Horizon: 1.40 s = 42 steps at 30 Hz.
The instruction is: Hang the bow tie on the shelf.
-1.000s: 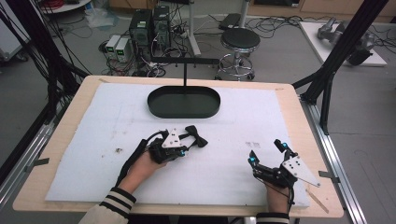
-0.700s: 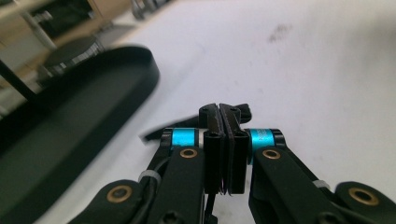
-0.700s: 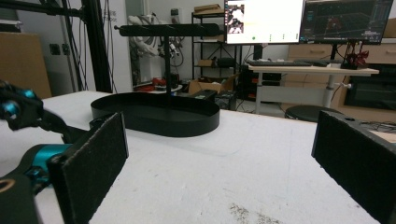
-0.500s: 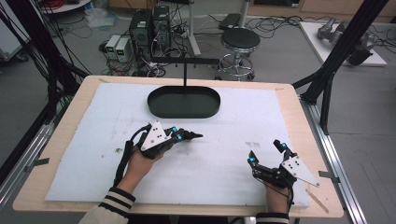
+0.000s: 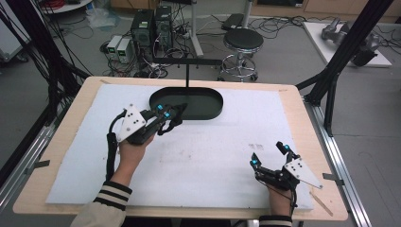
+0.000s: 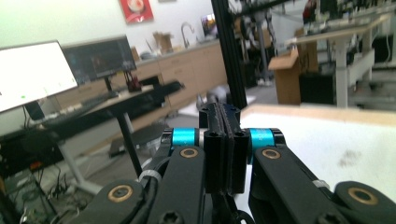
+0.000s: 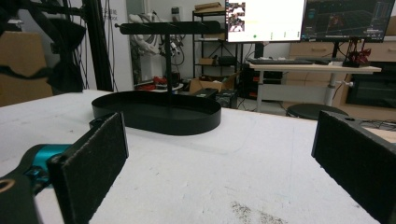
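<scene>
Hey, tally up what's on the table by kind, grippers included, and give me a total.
Grippers: 2, left gripper and right gripper
Black oval tray with T-shaped stand: 1
White mat: 1
Total: 4

Even, soft light falls from overhead on my bench (image 5: 293, 101), and its white mat (image 5: 213, 156) reads bright without glare. Shadows are faint: a thin dark rim lies under the black tray (image 5: 208, 111), and a soft patch under my left gripper (image 5: 176, 113). The high view is slightly soft and grainy, its straight lines bending a little toward the edges. In my left gripper view, the room behind looks blurred and washed out, the monitor (image 6: 32, 72) blown white. In my right gripper view, my near fingers (image 7: 93, 163) blur slightly; the screens (image 7: 264, 14) glow brightly.
</scene>
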Motion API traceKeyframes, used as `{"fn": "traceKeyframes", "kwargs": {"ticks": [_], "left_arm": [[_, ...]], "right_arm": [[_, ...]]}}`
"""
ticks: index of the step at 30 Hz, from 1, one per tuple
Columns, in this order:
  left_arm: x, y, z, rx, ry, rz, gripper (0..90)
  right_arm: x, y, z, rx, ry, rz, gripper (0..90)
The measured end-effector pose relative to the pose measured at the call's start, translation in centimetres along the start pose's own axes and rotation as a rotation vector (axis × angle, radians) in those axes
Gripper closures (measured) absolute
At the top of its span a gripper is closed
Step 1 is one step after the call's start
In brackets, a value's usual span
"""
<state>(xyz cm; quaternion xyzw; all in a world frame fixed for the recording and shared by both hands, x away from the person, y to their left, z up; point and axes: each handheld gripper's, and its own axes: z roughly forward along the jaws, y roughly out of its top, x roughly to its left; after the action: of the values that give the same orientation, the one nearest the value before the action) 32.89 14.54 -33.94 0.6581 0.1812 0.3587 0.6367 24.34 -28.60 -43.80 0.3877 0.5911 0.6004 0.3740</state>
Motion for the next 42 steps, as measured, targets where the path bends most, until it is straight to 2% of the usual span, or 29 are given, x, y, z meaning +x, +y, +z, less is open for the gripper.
{"fn": "traceKeyframes", "kwargs": {"ticks": [4, 11, 16, 17, 20, 25, 30, 33, 39, 42], "left_arm": [[1.2, 0.4, 0.2, -0.041, 0.015, 0.0, 88.2], [3.2, 1.1, 1.2, -0.078, 0.046, 0.001, 88.2], [4.9, 1.6, 2.1, -0.093, 0.069, -0.005, 88.2], [4.9, 1.6, 2.1, -0.093, 0.069, -0.005, 88.2], [6.3, 1.7, 2.9, -0.091, 0.078, 0.0, 88.2], [7.9, 1.8, 4.0, -0.108, 0.086, -0.027, 88.2], [8.9, 1.8, 5.0, -0.09, 0.086, -0.033, 88.2], [10.0, 1.6, 6.1, -0.05, 0.132, -0.026, 88.3], [11.8, 1.0, 7.5, -0.007, 0.167, -0.046, 88.2], [12.3, 0.7, 8.0, 0.013, 0.18, -0.042, 88.2]], "right_arm": [[0.0, -0.1, 0.0, 0.003, 0.001, 0.008, 2.7], [-0.1, -0.1, 0.1, 0.0, 0.001, 0.006, 2.7], [-0.1, -0.1, 0.0, -0.005, 0.004, 0.012, 2.7], [-0.1, -0.1, 0.0, -0.005, 0.004, 0.012, 2.7], [-0.1, 0.0, 0.0, -0.007, 0.004, 0.008, 2.7], [-0.1, 0.0, -0.1, -0.014, 0.001, 0.007, 2.7], [-0.1, 0.1, -0.1, -0.019, 0.002, 0.009, 2.7], [-0.2, 0.1, 0.0, -0.019, 0.001, 0.007, 2.7], [-0.3, 0.1, -0.1, -0.014, 0.001, 0.007, 2.7], [-0.5, 0.0, -0.1, -0.014, -0.002, -0.002, 2.7]]}}
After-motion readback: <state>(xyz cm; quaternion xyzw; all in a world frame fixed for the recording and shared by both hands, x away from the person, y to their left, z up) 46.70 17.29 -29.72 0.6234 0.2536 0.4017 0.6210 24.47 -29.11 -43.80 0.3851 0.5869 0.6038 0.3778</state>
